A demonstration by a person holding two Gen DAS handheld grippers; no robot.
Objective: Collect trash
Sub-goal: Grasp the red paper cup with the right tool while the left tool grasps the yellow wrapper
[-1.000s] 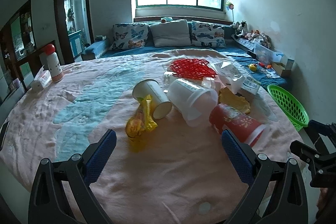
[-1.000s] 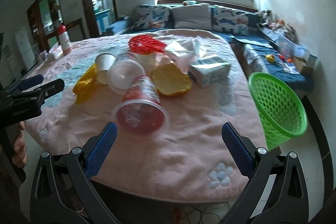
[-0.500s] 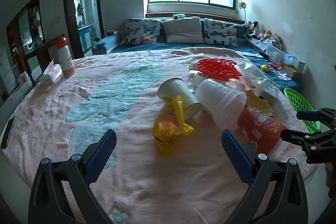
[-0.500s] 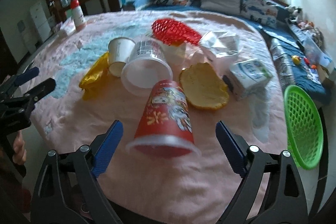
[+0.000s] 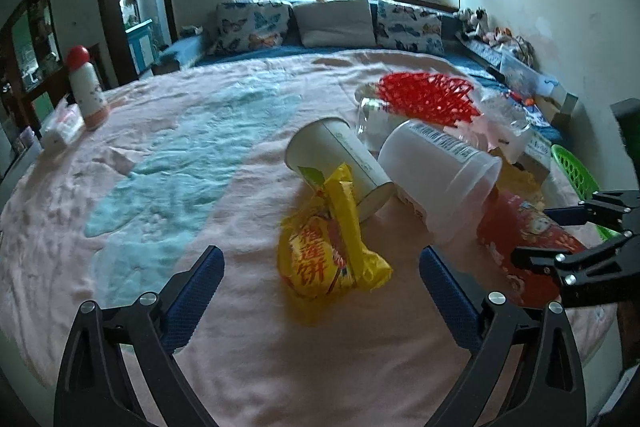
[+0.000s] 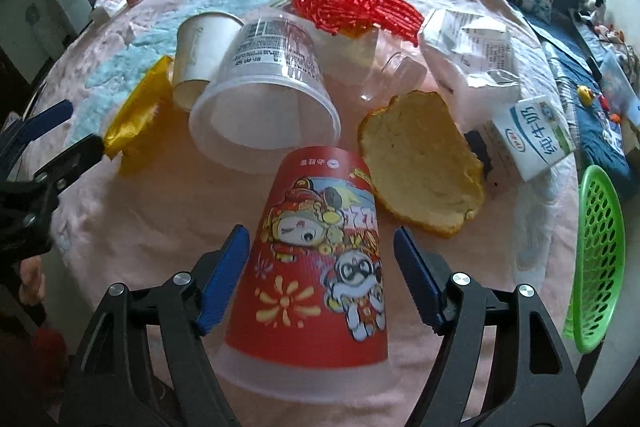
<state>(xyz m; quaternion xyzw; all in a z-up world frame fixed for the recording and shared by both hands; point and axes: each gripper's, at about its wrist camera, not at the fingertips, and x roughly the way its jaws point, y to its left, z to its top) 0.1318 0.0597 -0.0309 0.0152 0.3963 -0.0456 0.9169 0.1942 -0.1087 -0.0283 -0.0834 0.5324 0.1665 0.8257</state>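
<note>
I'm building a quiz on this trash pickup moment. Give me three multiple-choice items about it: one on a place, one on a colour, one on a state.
1. Where is the red cartoon cup?
A. Between the right gripper's jaws
B. Inside the basket
C. On the sofa

2. What colour is the basket beyond the table's edge?
A. Blue
B. Green
C. White

3. How does the clear plastic tub sit?
A. Upright
B. Stacked in the paper cup
C. On its side, mouth toward the right wrist camera

Answers: 1 A, the blue pads flank the cup's sides; 2 B, its perforated wall is bright green; 3 C, its open rim faces the lens.
</note>
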